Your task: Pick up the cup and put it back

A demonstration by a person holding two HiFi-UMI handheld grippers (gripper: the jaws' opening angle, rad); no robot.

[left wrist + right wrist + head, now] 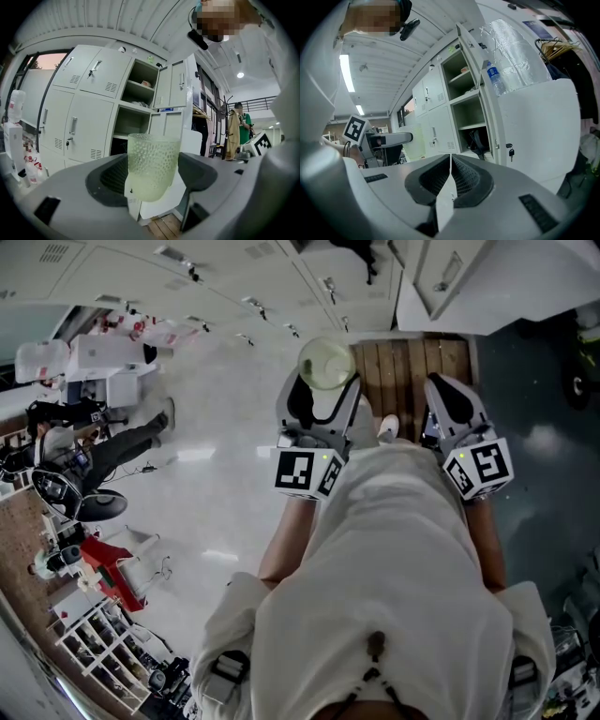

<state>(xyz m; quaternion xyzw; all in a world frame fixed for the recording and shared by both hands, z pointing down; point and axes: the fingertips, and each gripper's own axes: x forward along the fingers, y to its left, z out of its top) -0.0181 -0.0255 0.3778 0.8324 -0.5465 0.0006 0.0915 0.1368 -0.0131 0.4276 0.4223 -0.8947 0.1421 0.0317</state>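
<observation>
Cup (153,161) sat upright, long axis vertical, clamped between the left gripper's (325,381) fingers and held aloft facing the open locker shelves (137,107) ahead; right gripper (450,183) alongside, fingers pressed together on nothing.

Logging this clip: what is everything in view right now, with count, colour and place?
cup: one, pale green dimpled glass, upright between the left jaws.
lockers: one bank, light grey, ahead; some doors open.
wooden platform: one, brown, on the floor in front of the lockers.
water bottle: one, clear with a blue label, high beside an open locker door.
key: one, dark, hanging from a door lock.
bystander: one, green top, far right background.
left gripper: grey, jaws shut on the cup.
right gripper: grey, jaws together, nothing between them.
</observation>
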